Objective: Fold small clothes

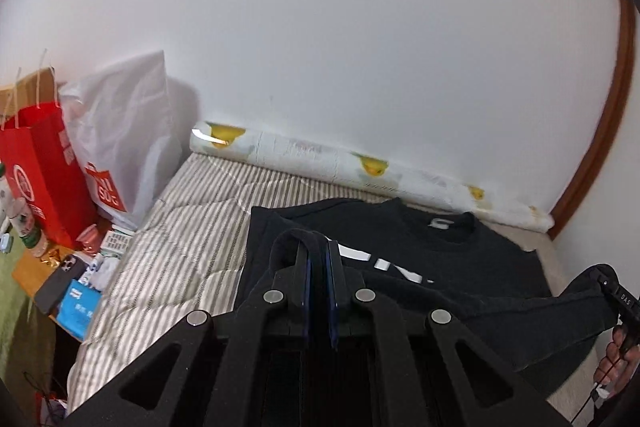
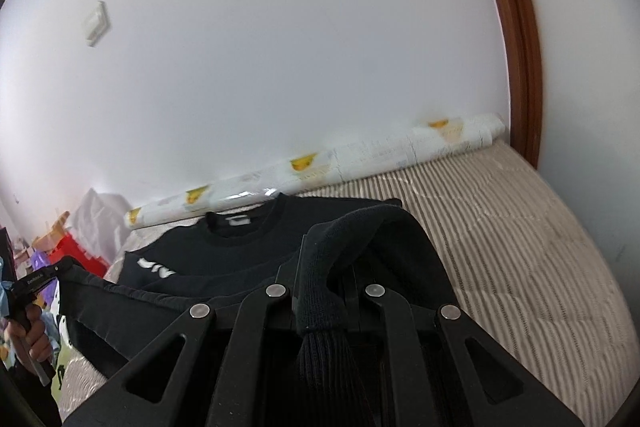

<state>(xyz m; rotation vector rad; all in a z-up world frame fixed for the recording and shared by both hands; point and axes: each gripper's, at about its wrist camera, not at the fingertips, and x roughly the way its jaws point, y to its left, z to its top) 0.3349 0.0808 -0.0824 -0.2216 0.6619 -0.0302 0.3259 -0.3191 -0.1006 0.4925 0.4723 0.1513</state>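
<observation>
A black sweatshirt [image 1: 480, 251] with white lettering lies on the striped bed cover [image 1: 180, 247], collar toward the wall. Its lower edge is lifted and stretched between my two grippers. In the left wrist view my left gripper [image 1: 318, 259] is shut on a fold of the black hem. My right gripper [image 2: 324, 267] is shut on the ribbed hem, which bunches over its fingers and hangs back toward the camera. The sweatshirt [image 2: 240, 247] shows its collar and label here. Each view catches the other gripper at its edge, held in a hand: the right gripper [image 1: 614, 297] and the left gripper [image 2: 38, 281].
A rolled white mat [image 1: 360, 163] with yellow prints lies along the wall behind the sweatshirt. A red paper bag [image 1: 44, 167], a white plastic bag [image 1: 124, 131] and small clutter stand left of the bed. A brown wooden door frame [image 2: 520, 47] rises at the right.
</observation>
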